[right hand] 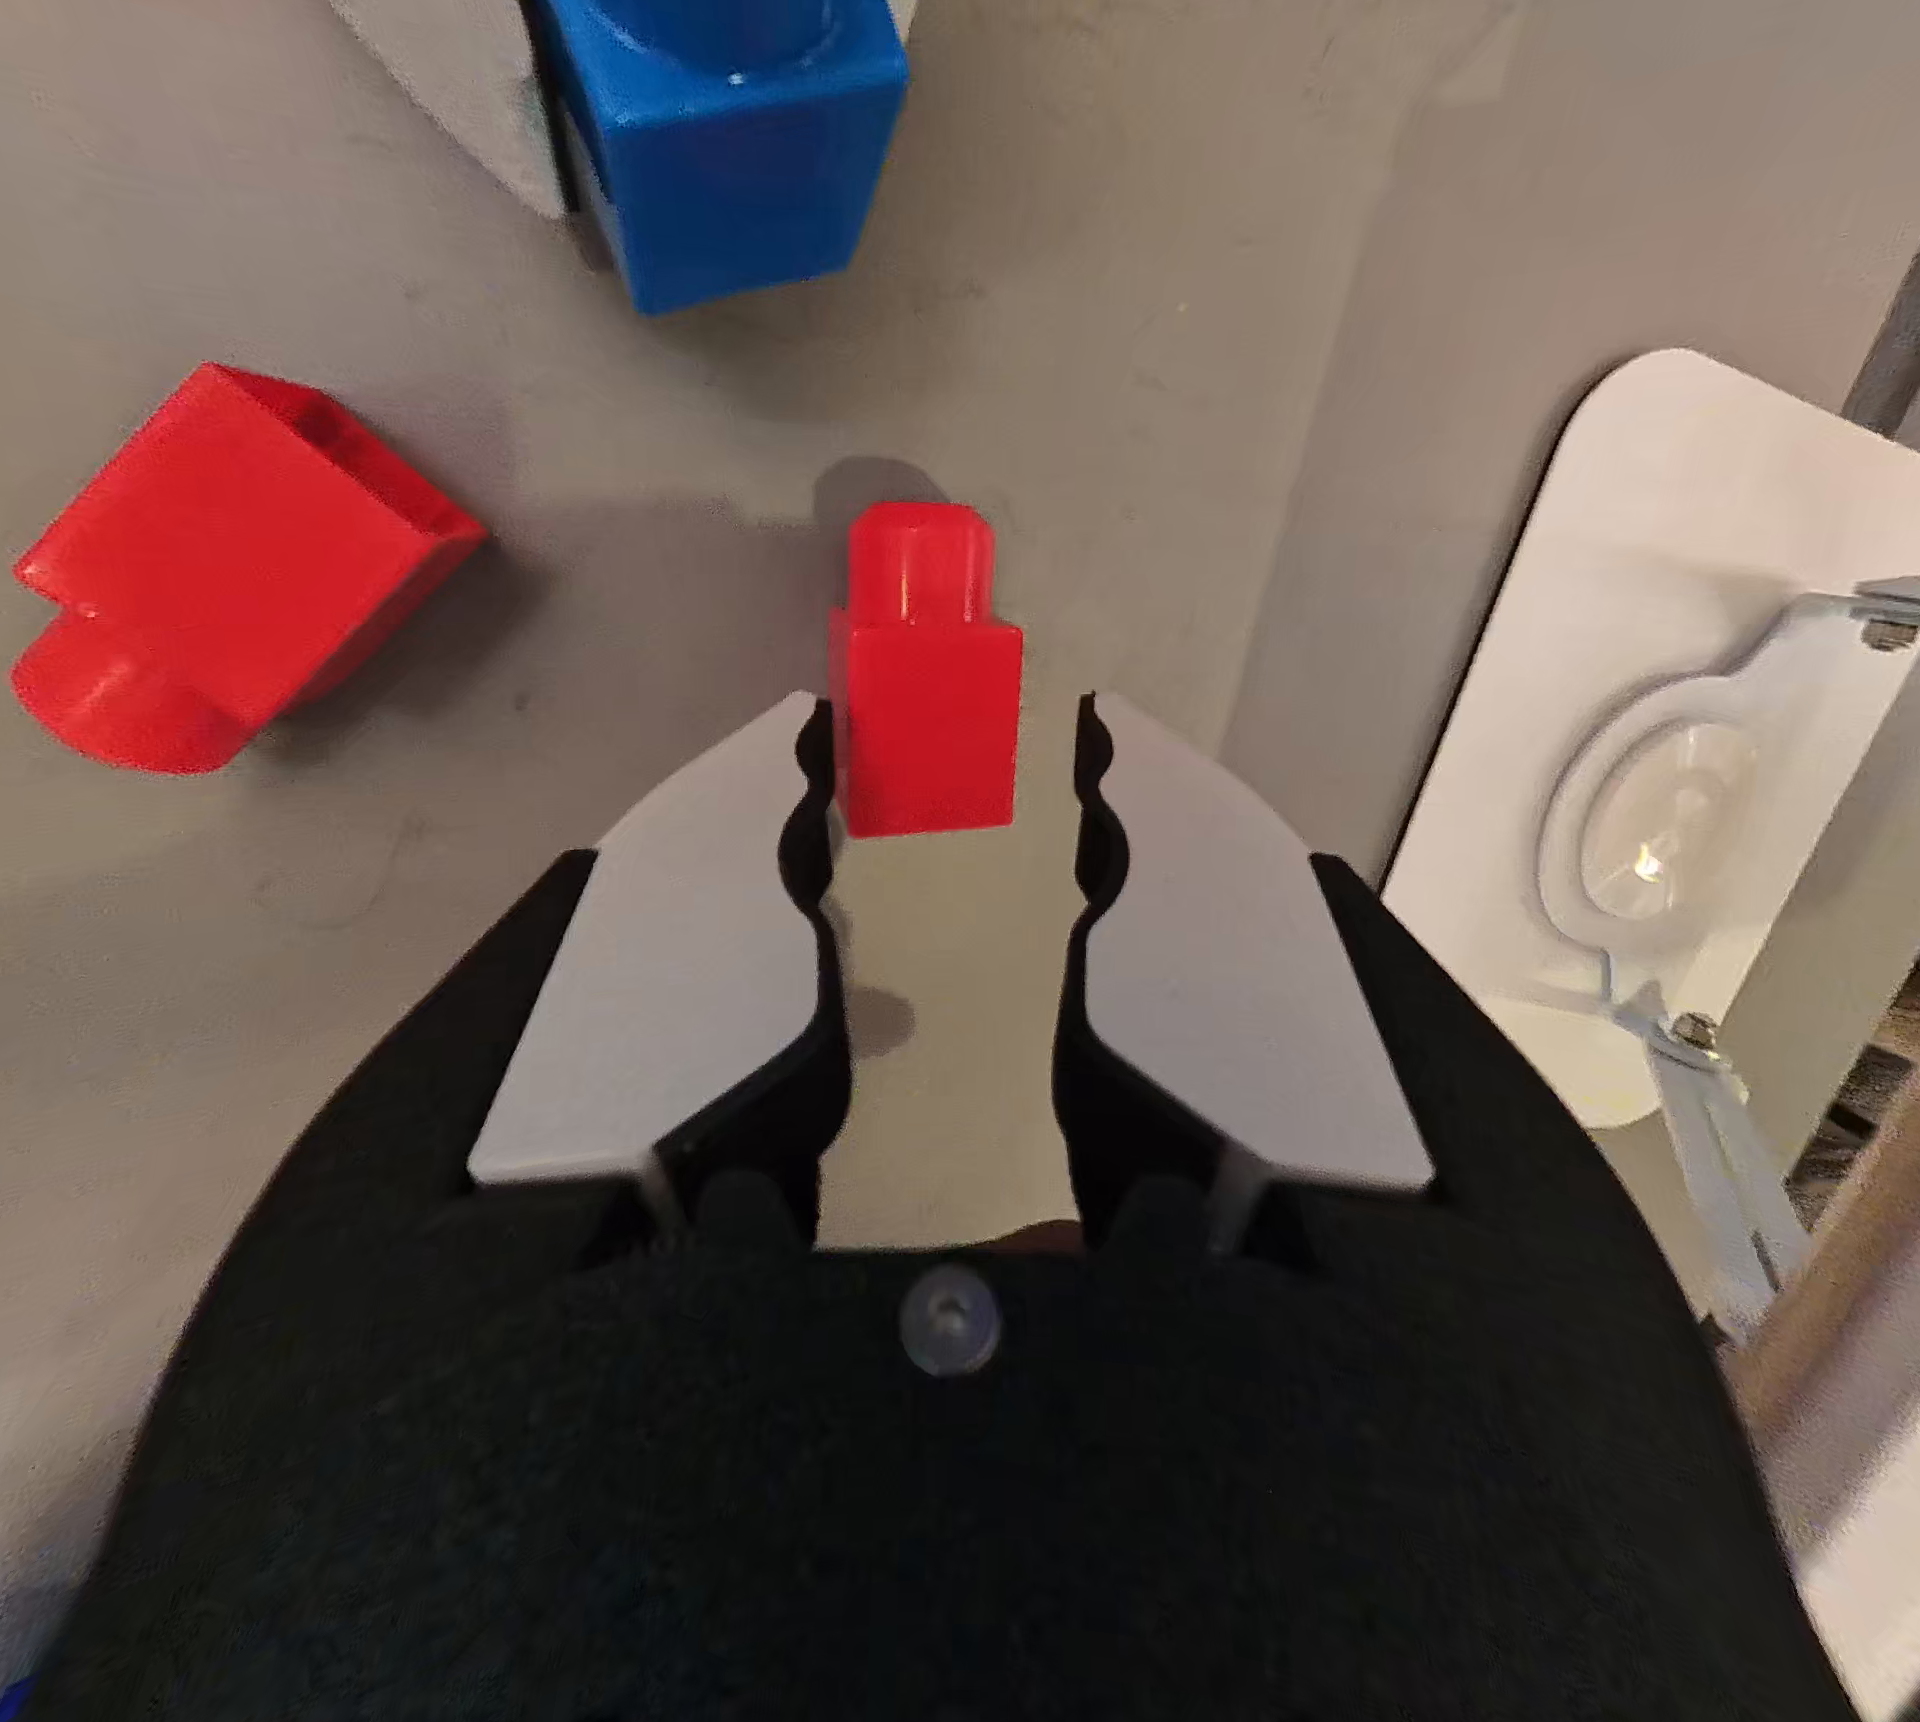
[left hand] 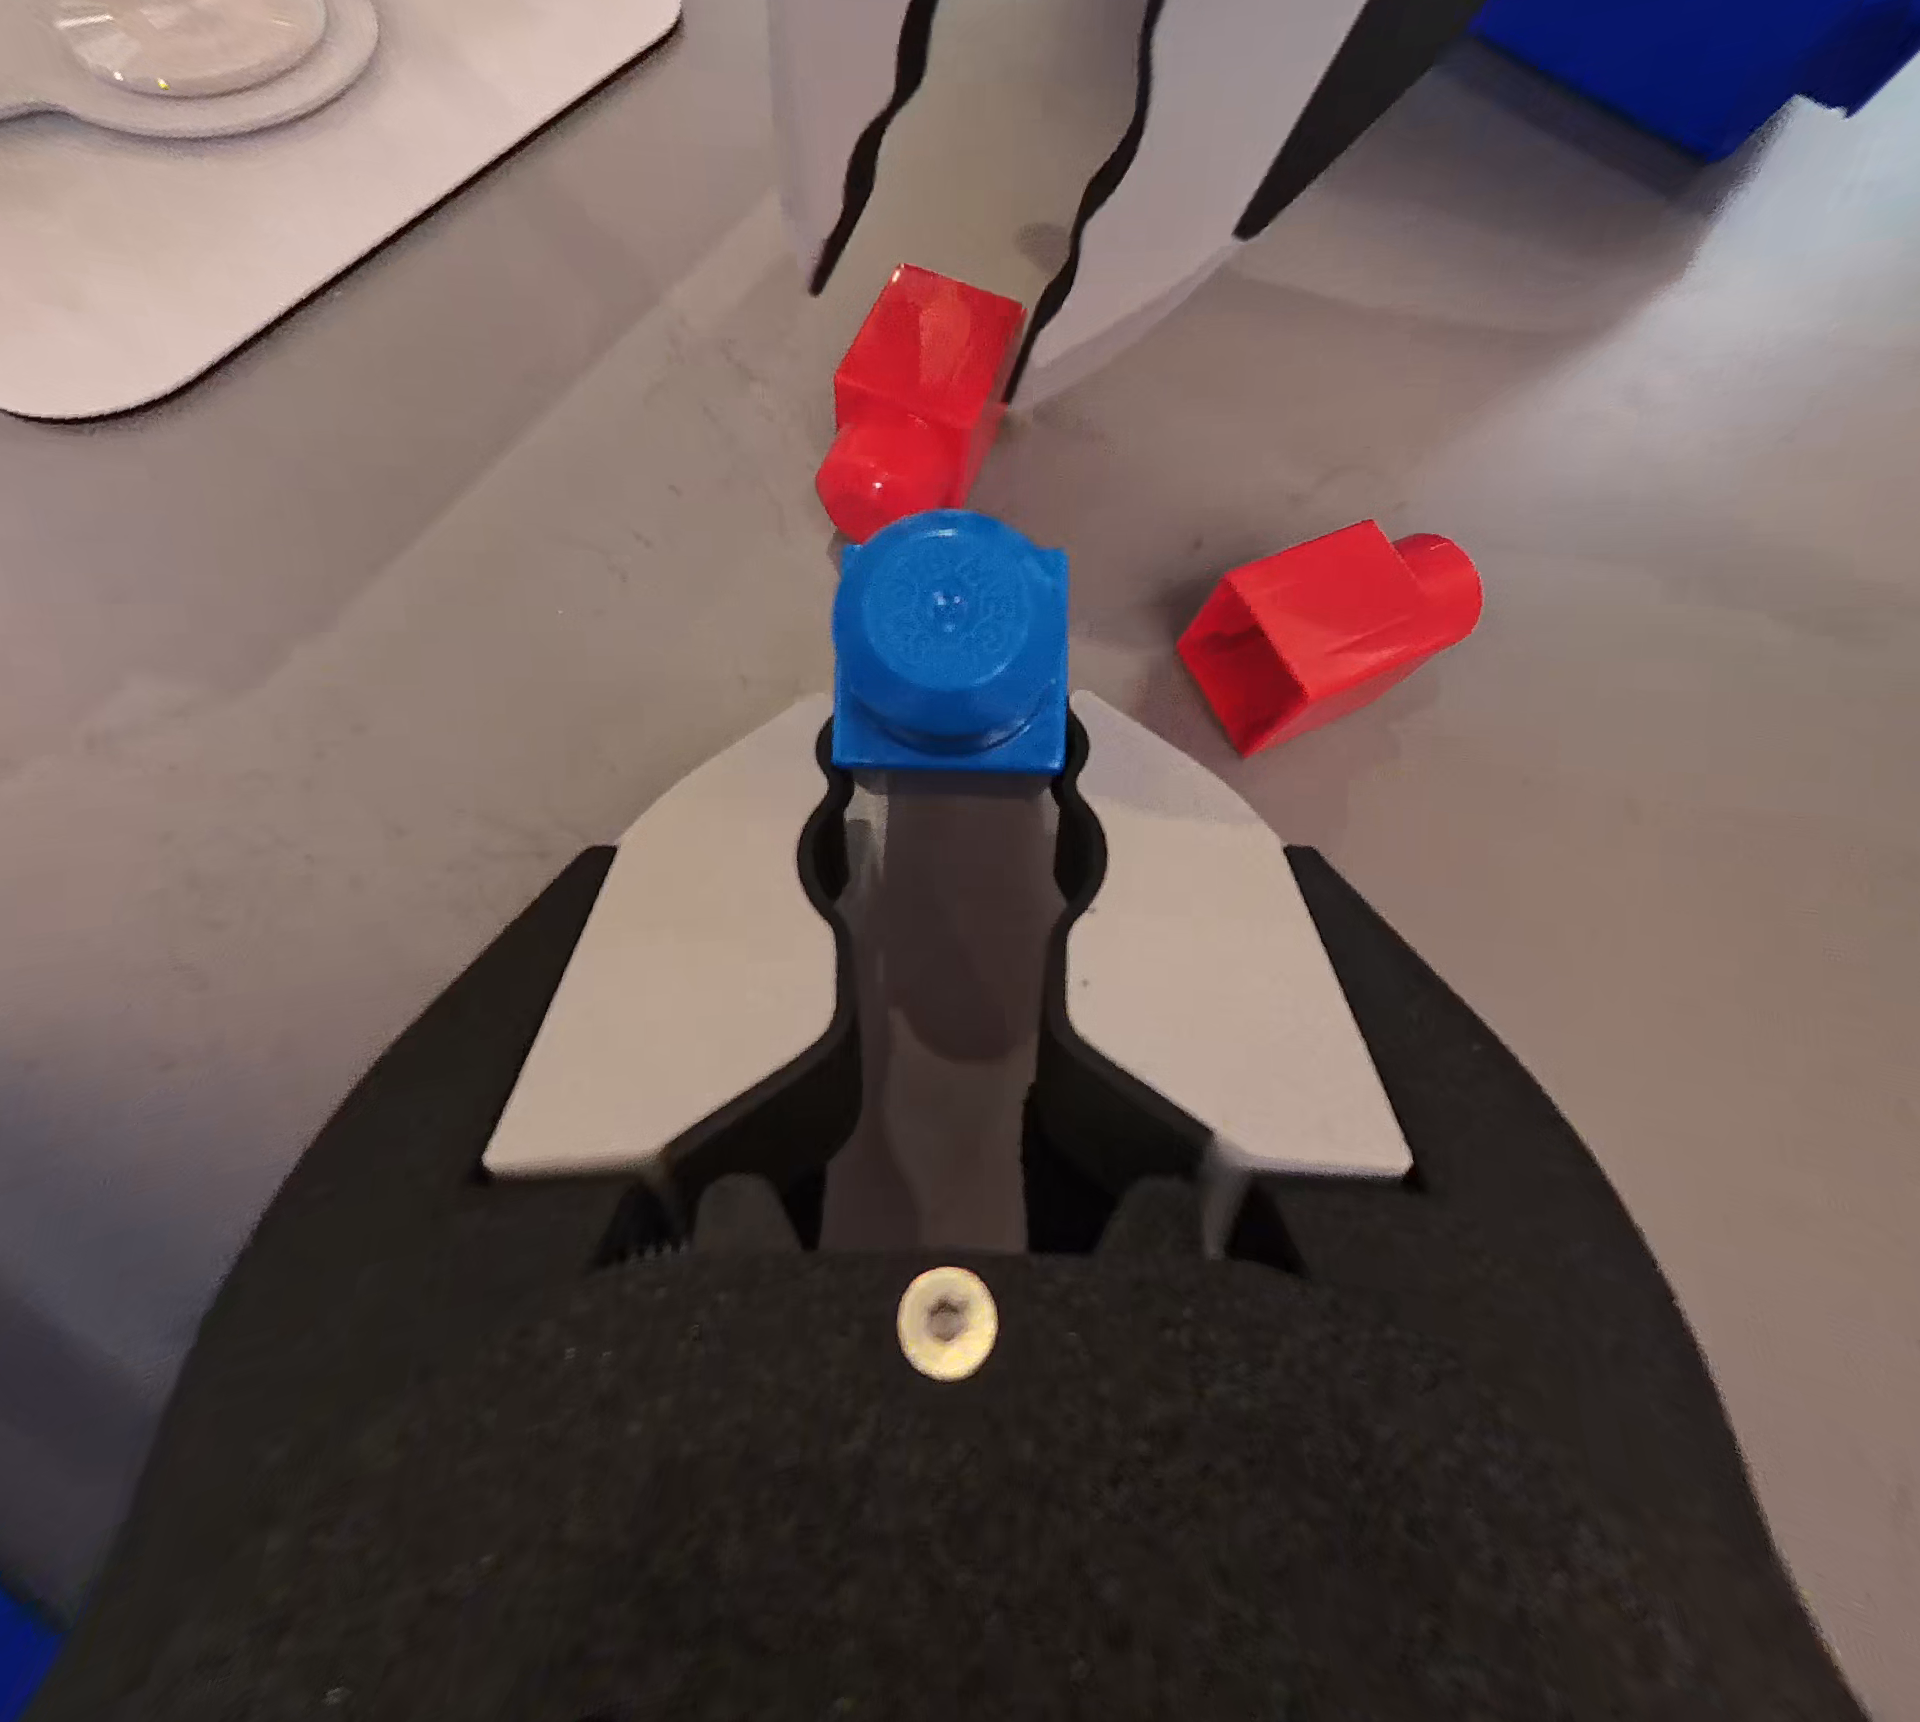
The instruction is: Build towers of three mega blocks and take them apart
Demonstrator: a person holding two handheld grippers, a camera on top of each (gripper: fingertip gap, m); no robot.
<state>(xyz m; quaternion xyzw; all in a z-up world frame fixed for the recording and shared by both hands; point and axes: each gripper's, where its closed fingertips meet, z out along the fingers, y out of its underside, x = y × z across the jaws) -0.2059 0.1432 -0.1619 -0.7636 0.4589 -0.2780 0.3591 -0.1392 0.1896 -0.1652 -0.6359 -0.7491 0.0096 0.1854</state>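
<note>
Three blocks are in play, none yet joined, so I judge the build step to be at its start. Nearest in the left wrist view, my left tongs point(left hand: 948, 742) are closed on the blue block point(left hand: 948, 644), both pads pressed against its sides, stud pointing away from the camera, the block carried above the counter point(left hand: 416, 685). Just beyond it lies a red block point(left hand: 920, 394) on its side, and my right tongs point(right hand: 951, 737) are lowered over it, jaws apart; the block sits between the fingertips, close to the left pad point(right hand: 816, 768) with a clear gap at the right one, so it is not gripped. A second red block point(left hand: 1330, 633) lies on its side to the right, well apart. Next move, in my judgement: close the right tongs squarely on the body, stand the block stud-up, then seat blue onto it. Farther off rests a white stand base point(left hand: 312, 114).
</note>
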